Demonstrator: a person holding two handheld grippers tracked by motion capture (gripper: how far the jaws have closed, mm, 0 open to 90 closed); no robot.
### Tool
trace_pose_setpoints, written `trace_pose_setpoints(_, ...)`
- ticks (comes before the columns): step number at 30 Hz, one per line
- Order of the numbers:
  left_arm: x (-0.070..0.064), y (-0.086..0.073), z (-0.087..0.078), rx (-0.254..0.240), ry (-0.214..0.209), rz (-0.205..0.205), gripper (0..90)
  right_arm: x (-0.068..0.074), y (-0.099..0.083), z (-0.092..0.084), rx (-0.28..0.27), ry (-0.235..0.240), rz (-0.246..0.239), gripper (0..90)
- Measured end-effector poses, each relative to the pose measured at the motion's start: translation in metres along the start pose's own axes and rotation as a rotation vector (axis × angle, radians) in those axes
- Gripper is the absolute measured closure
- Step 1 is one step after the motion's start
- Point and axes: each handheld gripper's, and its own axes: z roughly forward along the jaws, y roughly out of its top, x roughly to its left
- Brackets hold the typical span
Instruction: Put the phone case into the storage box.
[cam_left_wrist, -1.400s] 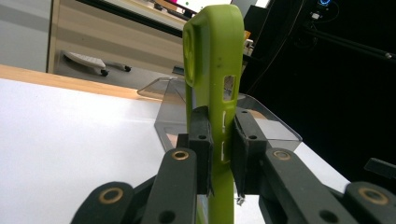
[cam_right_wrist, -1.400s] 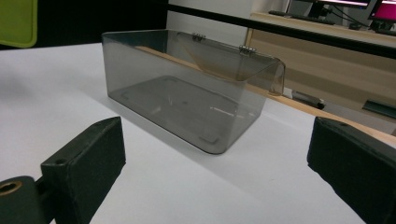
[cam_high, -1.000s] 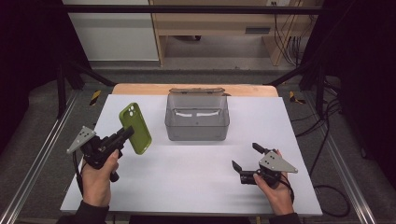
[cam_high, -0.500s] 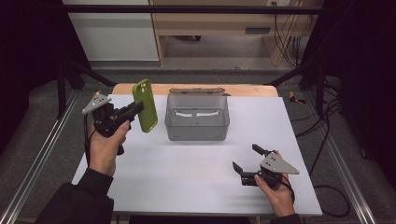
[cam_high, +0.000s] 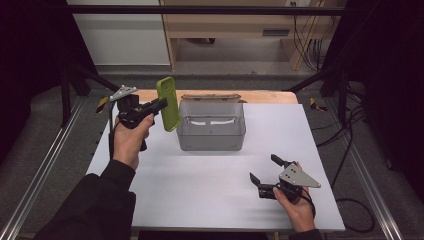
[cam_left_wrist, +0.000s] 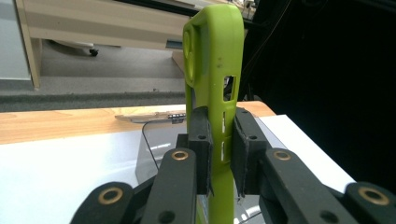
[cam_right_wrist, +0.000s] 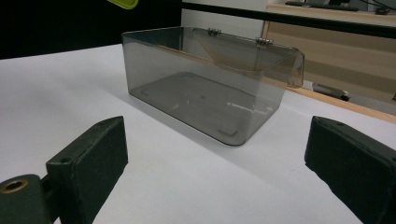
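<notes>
Green phone case (cam_high: 168, 103) stands upright in the air, clamped edge-on between the pads of your left gripper (cam_high: 159, 105), just left of the clear smoky box (cam_high: 212, 126) on the white table (cam_high: 200, 190). Your right gripper (cam_high: 262, 169) rests low, jaws wide apart, holding nothing.

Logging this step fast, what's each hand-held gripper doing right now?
Left hand-held gripper: shut on the green phone case, held upright above the table.
Right hand-held gripper: open, holding nothing, aimed at the clear box.
</notes>
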Motion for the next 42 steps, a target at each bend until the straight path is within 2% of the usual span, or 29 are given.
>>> trace_pose_setpoints(4,-0.006,0.001,0.012,0.016,-0.001,0.001,79.7,0.000,0.000,-0.001,-0.011,-0.010,-0.001,6.0)
trace_pose_setpoints(8,-0.012,0.003,0.026,0.043,0.003,0.028,79.7,-0.003,0.001,-0.004,-0.030,-0.034,0.016,6.0)
trace_pose_setpoints(10,-0.012,0.007,0.033,0.058,0.014,0.050,79.7,-0.005,0.001,-0.005,-0.034,-0.038,0.024,5.9)
trace_pose_setpoints(15,-0.012,0.015,0.047,0.073,0.036,0.066,79.7,-0.004,-0.001,-0.003,-0.032,-0.036,0.025,6.0)
trace_pose_setpoints(20,-0.011,0.016,0.053,0.071,0.039,0.048,79.6,-0.002,0.000,-0.001,-0.029,-0.034,0.013,6.2)
trace_pose_setpoints(25,-0.014,0.016,0.063,0.093,0.052,0.077,79.6,-0.001,-0.001,-0.001,-0.025,-0.032,0.014,6.4)
trace_pose_setpoints(31,-0.011,0.016,0.074,0.105,0.063,0.072,79.6,0.001,-0.001,0.001,-0.014,-0.024,0.007,6.7)
trace_pose_setpoints(37,-0.008,0.012,0.075,0.095,0.066,0.058,79.6,0.000,-0.001,0.002,-0.023,-0.024,0.013,7.0)
trace_pose_setpoints(42,-0.008,0.010,0.078,0.103,0.070,0.068,79.5,0.001,-0.001,0.003,-0.016,-0.020,0.007,7.0)
